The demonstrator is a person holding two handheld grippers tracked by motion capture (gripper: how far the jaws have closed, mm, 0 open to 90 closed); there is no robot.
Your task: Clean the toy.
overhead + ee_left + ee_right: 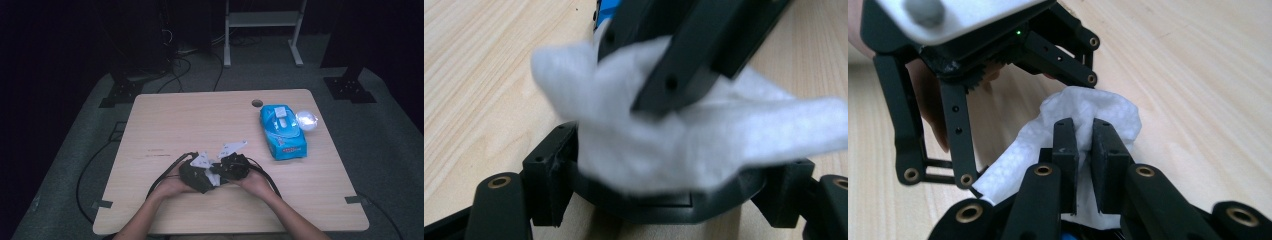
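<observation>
A: Two grippers meet at the near middle of the table (165,125), both on one white wipe (1088,112). Right gripper (1084,150) is clenched on it: jaws nearly together, cloth bunched between and above the pads.

B: And the left gripper (196,172)?

A: Its jaws stand apart in the left gripper view, one at each bottom corner. Wipe (684,135) drapes across the gap between them. I cannot tell whether either pad presses on it; I log it as released.

B: Which way does the wipe lie?

A: Long axis runs crosswise to the left jaws, from a loose flap at one side to a tail beyond the other jaw. The right gripper comes in from the far side and pins the middle. So the cloth sits directly ahead of the left gripper, touching or just above its jaw bases, and the right gripper is the nearer holder.

B: Anything else?

A: Blue wipe pack (282,131) lies well apart at the far right, with a clear round lid (306,120) beside it.
</observation>
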